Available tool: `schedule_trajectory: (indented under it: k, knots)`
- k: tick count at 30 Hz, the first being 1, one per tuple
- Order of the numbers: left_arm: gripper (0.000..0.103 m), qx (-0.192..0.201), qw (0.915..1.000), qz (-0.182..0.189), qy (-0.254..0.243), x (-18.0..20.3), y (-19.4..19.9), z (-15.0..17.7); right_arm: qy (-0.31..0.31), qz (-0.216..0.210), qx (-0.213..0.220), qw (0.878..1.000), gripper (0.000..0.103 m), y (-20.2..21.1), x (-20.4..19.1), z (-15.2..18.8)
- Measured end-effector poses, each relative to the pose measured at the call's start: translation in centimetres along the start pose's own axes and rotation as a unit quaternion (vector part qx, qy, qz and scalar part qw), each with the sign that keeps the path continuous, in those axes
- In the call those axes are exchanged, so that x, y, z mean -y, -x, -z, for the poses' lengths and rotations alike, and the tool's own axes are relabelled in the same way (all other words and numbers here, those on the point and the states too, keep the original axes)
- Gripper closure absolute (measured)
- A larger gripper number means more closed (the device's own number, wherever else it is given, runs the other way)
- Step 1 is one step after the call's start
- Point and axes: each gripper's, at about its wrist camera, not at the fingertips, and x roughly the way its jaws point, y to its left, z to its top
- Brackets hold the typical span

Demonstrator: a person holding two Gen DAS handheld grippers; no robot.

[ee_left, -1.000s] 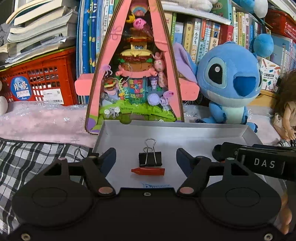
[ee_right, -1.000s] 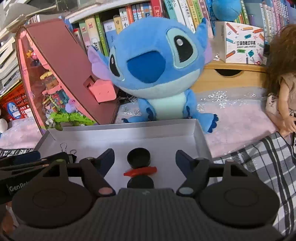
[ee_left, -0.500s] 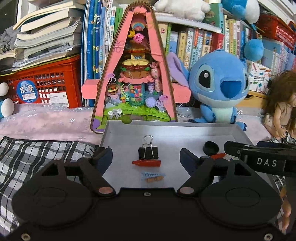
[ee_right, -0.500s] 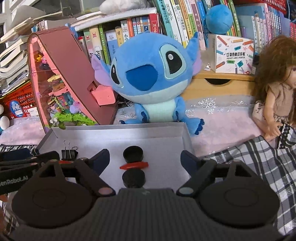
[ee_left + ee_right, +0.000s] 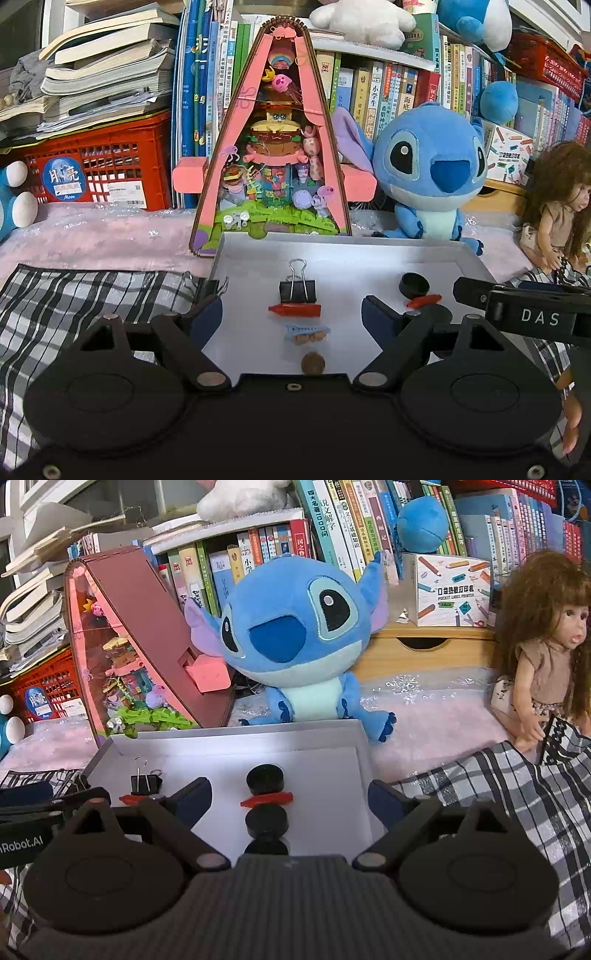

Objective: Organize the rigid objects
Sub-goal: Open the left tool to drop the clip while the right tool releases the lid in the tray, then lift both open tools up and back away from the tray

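A white tray point(image 5: 369, 251) holds small objects. In the left wrist view a black binder clip point(image 5: 297, 290), a red crayon piece point(image 5: 294, 311), a blue clip point(image 5: 306, 330) and a brown coin point(image 5: 313, 363) lie in a column. My left gripper point(image 5: 291, 314) is open and empty around them. In the right wrist view two black caps point(image 5: 265, 778) point(image 5: 266, 821) and a red piece point(image 5: 266, 799) lie in the tray point(image 5: 236, 746). My right gripper point(image 5: 290, 799) is open and empty around them. The binder clip point(image 5: 146, 783) shows at the left.
A pink triangular diorama point(image 5: 273, 155), a blue plush point(image 5: 428, 173) and a doll point(image 5: 543, 657) stand behind the tray. A red crate point(image 5: 96, 166) and bookshelves fill the back. Plaid cloth point(image 5: 74, 306) lies on both sides of the tray.
Both grippers have drawn back and up from the tray. More of the tray shows: the blue clip, the coin and a second black cap have come into view.
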Motion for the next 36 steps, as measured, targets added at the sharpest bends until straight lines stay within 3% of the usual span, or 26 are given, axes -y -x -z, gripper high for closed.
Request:
schedule_trajectory:
  k: [27, 36]
  knots:
    - [0.020, 0.033, 0.9993, 0.017, -0.003, -1.1, 9.8, 6.2, 0.015, -0.002, 0.039, 0.999, 0.000, 9.0, 0.2, 4.9]
    - [0.020, 0.038, 0.9990, 0.021, -0.003, -1.4, 11.8, 8.0, 0.057, 0.002, 0.067, 0.996, 0.000, 11.5, -1.0, 6.9]
